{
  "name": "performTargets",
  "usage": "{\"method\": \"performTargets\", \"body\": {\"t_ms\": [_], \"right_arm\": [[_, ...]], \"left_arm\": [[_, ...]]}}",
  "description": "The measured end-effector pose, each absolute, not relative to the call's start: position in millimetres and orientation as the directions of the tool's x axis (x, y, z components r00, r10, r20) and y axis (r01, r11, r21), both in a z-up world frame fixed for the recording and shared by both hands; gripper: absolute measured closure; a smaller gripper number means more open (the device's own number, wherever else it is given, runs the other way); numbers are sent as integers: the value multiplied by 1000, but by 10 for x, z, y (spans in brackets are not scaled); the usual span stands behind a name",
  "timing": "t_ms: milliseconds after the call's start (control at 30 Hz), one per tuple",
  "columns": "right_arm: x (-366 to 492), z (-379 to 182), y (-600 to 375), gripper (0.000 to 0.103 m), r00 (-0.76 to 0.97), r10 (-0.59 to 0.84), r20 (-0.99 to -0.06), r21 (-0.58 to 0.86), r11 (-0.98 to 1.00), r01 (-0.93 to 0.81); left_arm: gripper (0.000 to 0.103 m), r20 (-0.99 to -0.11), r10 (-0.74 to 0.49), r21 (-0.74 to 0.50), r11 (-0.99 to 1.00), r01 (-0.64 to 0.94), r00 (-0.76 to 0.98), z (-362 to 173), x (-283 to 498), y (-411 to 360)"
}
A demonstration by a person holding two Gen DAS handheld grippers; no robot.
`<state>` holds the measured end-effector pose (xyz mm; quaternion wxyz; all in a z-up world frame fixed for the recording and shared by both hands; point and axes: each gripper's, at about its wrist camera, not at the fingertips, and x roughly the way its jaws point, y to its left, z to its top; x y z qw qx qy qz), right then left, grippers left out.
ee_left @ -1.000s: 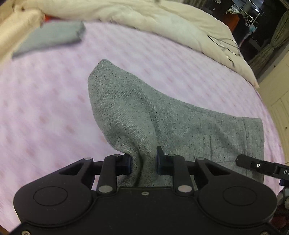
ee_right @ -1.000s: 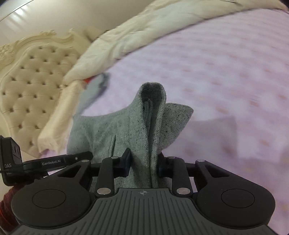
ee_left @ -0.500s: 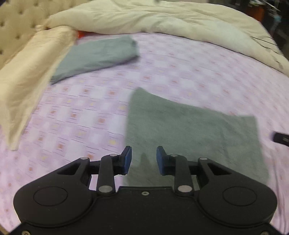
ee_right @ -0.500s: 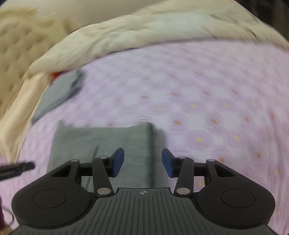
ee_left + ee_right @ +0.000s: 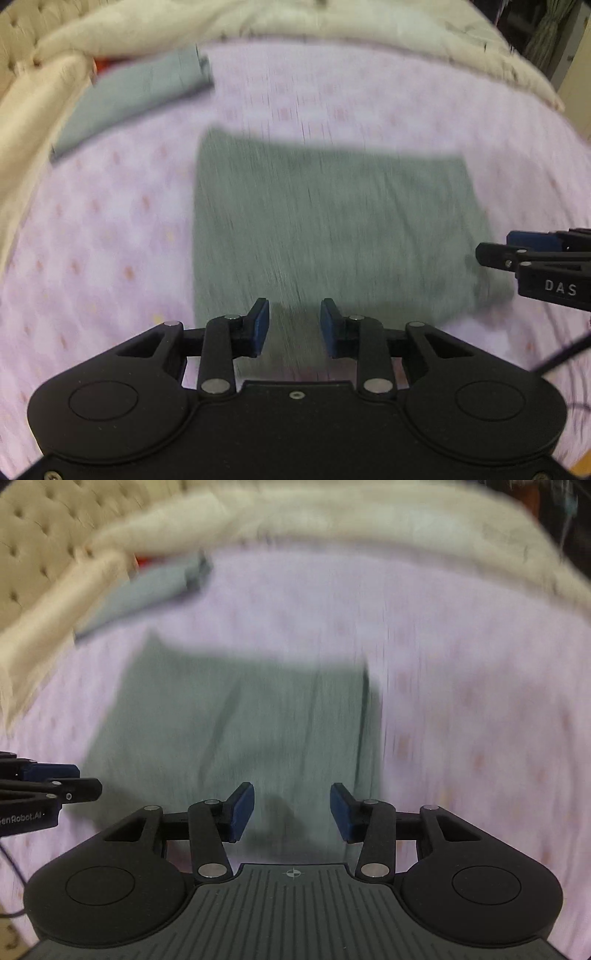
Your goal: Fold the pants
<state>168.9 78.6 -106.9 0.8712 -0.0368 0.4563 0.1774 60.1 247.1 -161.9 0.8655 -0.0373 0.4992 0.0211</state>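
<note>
Both the left gripper (image 5: pixel 294 325) and right gripper (image 5: pixel 291 810), jaws parted and empty, have just released the grey pants (image 5: pixel 332 229); the fold now lies flat on the bed (image 5: pixel 110 240).

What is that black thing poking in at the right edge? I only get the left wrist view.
Observer: That is the right gripper. Its own camera shows its jaws, which have just been opening, standing apart with nothing between them.
Operator: Where does it point?
Observer: At the folded grey pants, close to their right edge; they lie flat on the pink sheet.
Operator: Does it see my gripper?
Observer: Yes. The left gripper, whose jaws have also just been opening with nothing between them, enters at that view's left edge, with lettering ending "Robot.AI" on its side.
</note>
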Motion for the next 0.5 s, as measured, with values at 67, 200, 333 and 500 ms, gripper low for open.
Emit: {"method": "performTargets", "body": {"t_ms": [67, 200, 333, 500], "right_arm": [[1854, -949, 851, 59, 554, 310, -772, 101, 922, -375], [2295, -1027, 947, 81, 522, 332, -786, 130, 914, -385], [2560, -1286, 1035, 81, 484, 273, -831, 94, 927, -363], [2656, -1501, 978, 84, 462, 252, -850, 119, 947, -299]], "left_arm": [[66, -848, -11, -63, 995, -80, 530, -1590, 733, 2547], [66, -847, -9, -69, 993, -94, 532, -1725, 1193, 2660], [66, -857, 31, -37, 992, -120, 515, -1937, 1607, 2754], [63, -913, 15, -64, 982, -177, 408, -2343, 1874, 2989]]}}
